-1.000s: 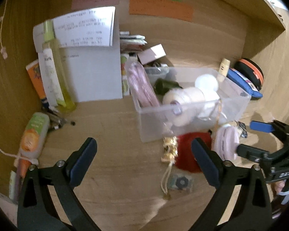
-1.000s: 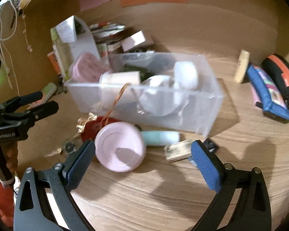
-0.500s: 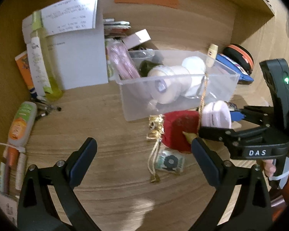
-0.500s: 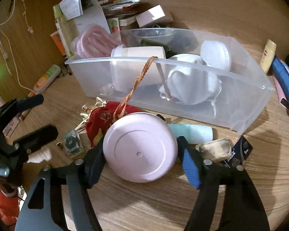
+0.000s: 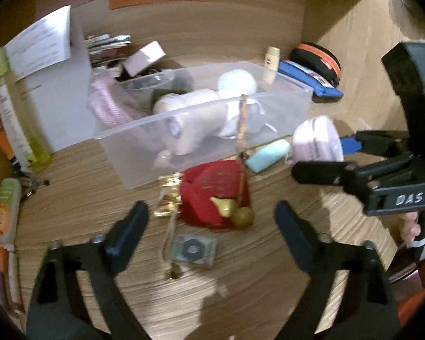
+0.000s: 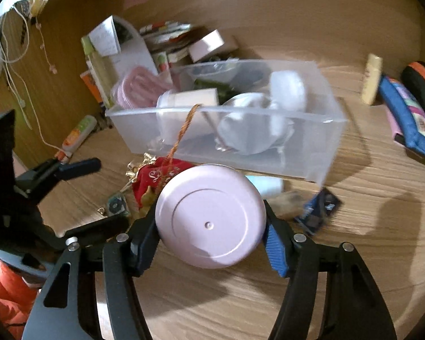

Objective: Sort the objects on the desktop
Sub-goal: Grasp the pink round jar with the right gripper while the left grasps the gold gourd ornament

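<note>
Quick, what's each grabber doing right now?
Left gripper: open, holding nothing.
Right gripper: closed on the round pale pink plastic jar.

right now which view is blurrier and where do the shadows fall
Both views are motion-smeared: the left wrist view blurs the clear bin and red pouch; the right wrist view keeps the pink round case fairly crisp but smears the background. Shadows fall on the desk beside the bin and beneath the gripped case. Fisheye bending curves both edges.
</note>
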A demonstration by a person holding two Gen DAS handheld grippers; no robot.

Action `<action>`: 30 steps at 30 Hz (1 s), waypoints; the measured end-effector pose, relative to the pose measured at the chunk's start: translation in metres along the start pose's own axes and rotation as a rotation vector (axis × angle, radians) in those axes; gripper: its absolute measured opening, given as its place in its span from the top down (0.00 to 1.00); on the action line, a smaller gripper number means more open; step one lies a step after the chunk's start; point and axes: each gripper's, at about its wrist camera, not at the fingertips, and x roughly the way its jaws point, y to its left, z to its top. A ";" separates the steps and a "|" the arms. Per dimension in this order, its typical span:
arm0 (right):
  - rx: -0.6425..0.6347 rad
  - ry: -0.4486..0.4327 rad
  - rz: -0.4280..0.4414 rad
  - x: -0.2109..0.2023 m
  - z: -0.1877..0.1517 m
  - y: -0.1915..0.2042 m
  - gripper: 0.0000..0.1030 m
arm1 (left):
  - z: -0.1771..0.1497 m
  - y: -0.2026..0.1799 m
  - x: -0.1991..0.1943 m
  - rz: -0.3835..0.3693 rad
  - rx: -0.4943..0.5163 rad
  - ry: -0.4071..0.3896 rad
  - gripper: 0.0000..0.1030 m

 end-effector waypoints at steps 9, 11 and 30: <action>0.041 -0.043 0.004 -0.022 -0.011 -0.018 0.41 | 0.002 -0.003 0.022 0.003 -0.087 0.093 0.51; 0.040 -0.047 0.012 -0.023 -0.014 -0.020 0.41 | 0.001 -0.005 0.024 0.002 -0.099 0.101 0.53; 0.024 -0.082 0.066 -0.031 -0.020 -0.025 0.41 | 0.004 -0.031 0.033 0.102 -0.062 0.087 0.75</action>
